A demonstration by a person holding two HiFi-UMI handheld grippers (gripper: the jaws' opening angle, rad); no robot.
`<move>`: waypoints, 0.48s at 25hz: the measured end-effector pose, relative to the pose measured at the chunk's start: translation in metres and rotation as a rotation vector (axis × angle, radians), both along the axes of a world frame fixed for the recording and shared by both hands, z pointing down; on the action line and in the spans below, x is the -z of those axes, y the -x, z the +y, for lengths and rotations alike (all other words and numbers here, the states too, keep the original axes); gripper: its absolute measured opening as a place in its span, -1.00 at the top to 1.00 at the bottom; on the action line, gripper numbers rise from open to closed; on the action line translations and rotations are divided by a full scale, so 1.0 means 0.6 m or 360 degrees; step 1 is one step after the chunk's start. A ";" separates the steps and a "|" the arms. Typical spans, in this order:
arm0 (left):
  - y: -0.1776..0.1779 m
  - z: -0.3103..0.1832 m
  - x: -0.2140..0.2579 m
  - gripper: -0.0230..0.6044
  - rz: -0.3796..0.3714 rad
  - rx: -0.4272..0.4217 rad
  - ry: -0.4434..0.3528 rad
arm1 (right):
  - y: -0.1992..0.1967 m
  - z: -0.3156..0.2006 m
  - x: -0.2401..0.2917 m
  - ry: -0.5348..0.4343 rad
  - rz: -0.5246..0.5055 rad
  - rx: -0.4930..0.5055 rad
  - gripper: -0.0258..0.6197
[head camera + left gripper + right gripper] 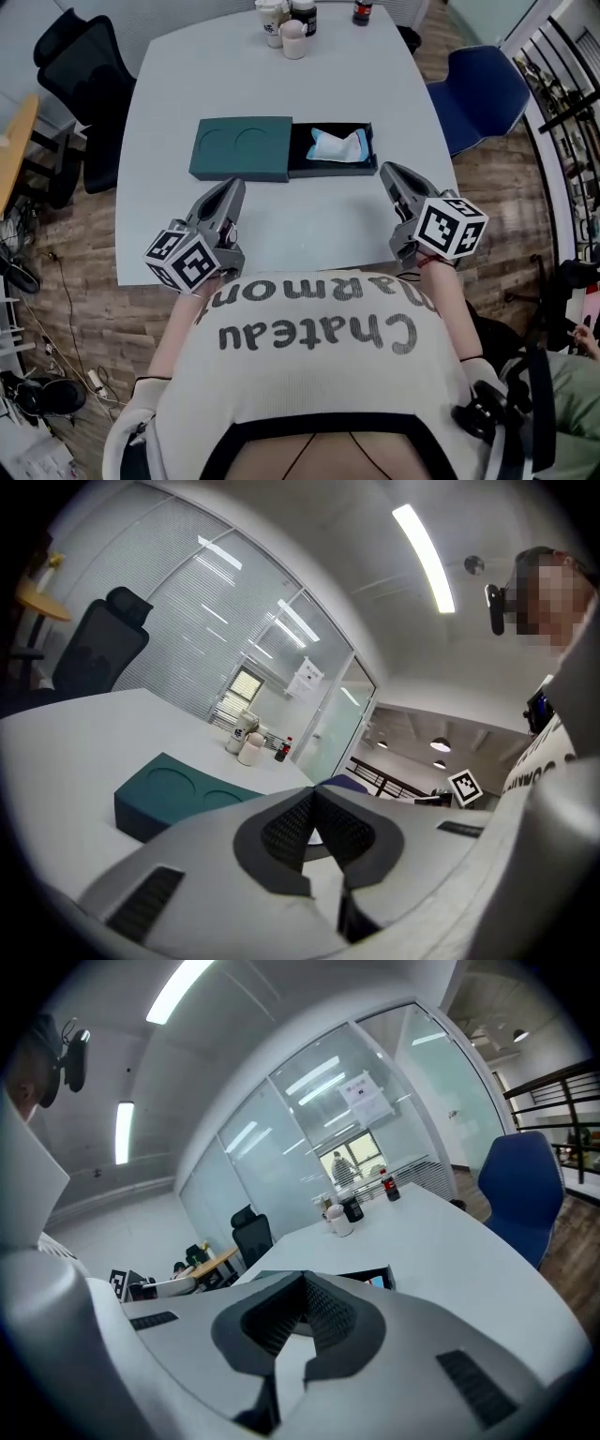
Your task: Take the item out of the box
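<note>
A dark teal box point(242, 148) lies mid-table in the head view, its lid slid left. The uncovered right end point(333, 172) holds a pale blue and white item point(337, 146). My left gripper point(236, 185) hovers near the table's front edge, just short of the lid, jaws shut and empty. My right gripper point(385, 170) sits to the right of the box's uncovered end, also shut with nothing in it. The left gripper view shows the teal lid point(173, 799) beyond its closed tips point(314, 794). The right gripper view shows the box's open end point(373, 1279) past its closed tips point(304, 1279).
Cups and bottles point(286, 23) cluster at the table's far edge. A black office chair point(84, 66) stands at the left, a blue chair point(483, 94) at the right. A wooden desk edge point(14, 141) is far left.
</note>
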State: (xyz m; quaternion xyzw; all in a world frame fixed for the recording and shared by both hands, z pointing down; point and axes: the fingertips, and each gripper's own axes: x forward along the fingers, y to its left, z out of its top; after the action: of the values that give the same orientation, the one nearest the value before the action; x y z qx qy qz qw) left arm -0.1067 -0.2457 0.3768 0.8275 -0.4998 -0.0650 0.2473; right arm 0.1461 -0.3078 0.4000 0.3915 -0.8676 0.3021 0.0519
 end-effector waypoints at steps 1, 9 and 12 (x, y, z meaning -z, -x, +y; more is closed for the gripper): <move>-0.003 -0.007 -0.003 0.93 0.0006 0.0033 0.0006 | -0.002 -0.013 -0.003 0.0006 -0.0003 0.0035 0.92; -0.001 -0.009 -0.040 0.93 -0.0027 0.0170 0.0095 | 0.020 -0.089 -0.032 0.0032 -0.0017 0.0202 0.92; 0.007 -0.004 -0.055 0.93 -0.0046 0.0210 0.0150 | 0.029 -0.109 -0.041 0.0051 -0.0051 0.0268 0.92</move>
State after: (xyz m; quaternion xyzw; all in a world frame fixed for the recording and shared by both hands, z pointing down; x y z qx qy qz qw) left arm -0.1109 -0.2480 0.4101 0.7810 -0.5593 -0.0457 0.2740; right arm 0.1286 -0.3733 0.4249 0.3113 -0.8932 0.3168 0.0696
